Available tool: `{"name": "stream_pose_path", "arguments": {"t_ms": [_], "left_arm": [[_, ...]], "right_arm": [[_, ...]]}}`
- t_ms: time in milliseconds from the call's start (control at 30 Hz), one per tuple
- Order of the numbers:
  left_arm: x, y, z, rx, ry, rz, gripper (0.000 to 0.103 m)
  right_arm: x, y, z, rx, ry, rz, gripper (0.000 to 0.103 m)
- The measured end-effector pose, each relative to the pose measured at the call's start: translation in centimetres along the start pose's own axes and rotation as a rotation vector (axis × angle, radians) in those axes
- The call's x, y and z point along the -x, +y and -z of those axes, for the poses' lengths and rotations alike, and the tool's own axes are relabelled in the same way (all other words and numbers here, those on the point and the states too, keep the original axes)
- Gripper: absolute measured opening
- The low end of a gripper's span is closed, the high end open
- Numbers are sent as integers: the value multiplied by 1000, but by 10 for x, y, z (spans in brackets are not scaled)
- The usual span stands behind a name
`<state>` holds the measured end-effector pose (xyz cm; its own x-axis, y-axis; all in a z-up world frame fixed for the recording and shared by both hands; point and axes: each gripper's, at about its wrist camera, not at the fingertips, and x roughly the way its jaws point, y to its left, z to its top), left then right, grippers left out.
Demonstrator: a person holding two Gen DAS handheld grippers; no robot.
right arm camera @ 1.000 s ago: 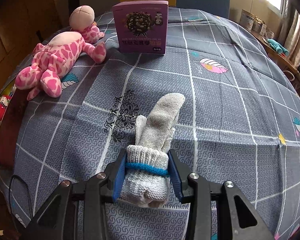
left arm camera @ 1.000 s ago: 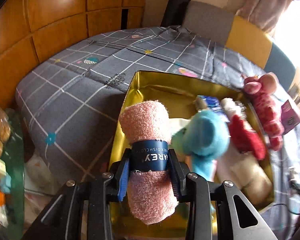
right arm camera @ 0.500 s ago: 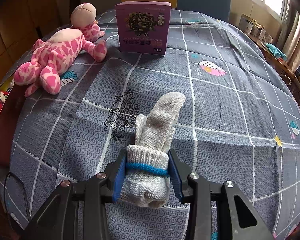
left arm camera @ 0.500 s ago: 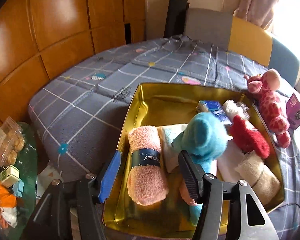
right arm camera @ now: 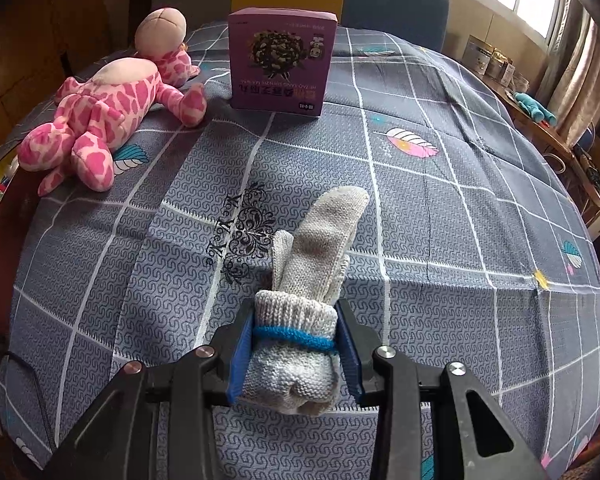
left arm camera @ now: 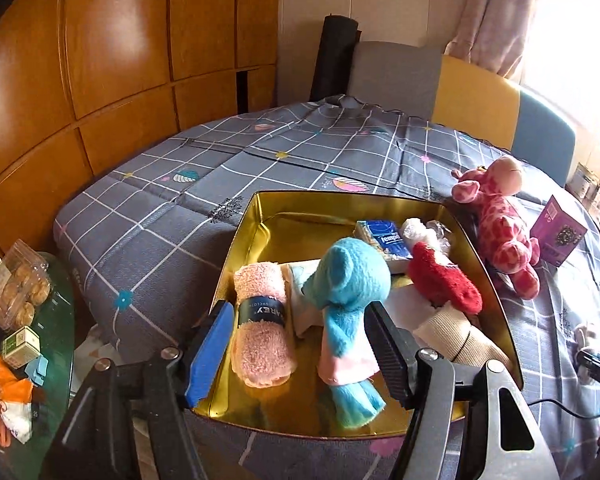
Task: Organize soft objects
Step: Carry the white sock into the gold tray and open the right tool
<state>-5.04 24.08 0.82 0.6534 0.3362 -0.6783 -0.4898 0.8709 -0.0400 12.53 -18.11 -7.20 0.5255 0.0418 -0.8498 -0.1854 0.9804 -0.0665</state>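
My left gripper (left arm camera: 296,316) hovers over the near end of a gold tin (left arm camera: 340,196), its jaws opening with nothing gripped. Below them in the tin lie a rolled pink towel (left arm camera: 262,332) with a dark band and a blue plush toy (left arm camera: 348,284). A red sock (left arm camera: 444,280), a tissue pack (left arm camera: 384,240) and a beige roll (left arm camera: 456,332) also lie in the tin. My right gripper (right arm camera: 296,320) is closing on the cuff of a grey knit glove (right arm camera: 320,240) with a blue band; its pads press on it, just above the cloth.
A pink spotted giraffe plush (right arm camera: 100,120) lies on the grey checked cloth (right arm camera: 440,220) beside the tin. A purple box (right arm camera: 282,64) stands behind it. A glass side table (left arm camera: 56,312) with snacks sits at left. Chairs and wooden wall panels stand beyond.
My left gripper let go of the pink towel, which now lies in the tin, then opened wide and drew back and up. The right gripper kept its hold on the glove.
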Motion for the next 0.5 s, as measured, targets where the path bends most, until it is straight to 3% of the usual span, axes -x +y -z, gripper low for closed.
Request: {"name": "stream_pose_path", "arguments": {"t_ms": [267, 500], "left_arm": [[8, -4, 3, -1, -7, 22, 70], [7, -6, 5, -3, 2, 28, 70]], "right_arm": [[10, 7, -4, 0, 4, -12, 36], [36, 26, -14, 29, -34, -89, 36]]}}
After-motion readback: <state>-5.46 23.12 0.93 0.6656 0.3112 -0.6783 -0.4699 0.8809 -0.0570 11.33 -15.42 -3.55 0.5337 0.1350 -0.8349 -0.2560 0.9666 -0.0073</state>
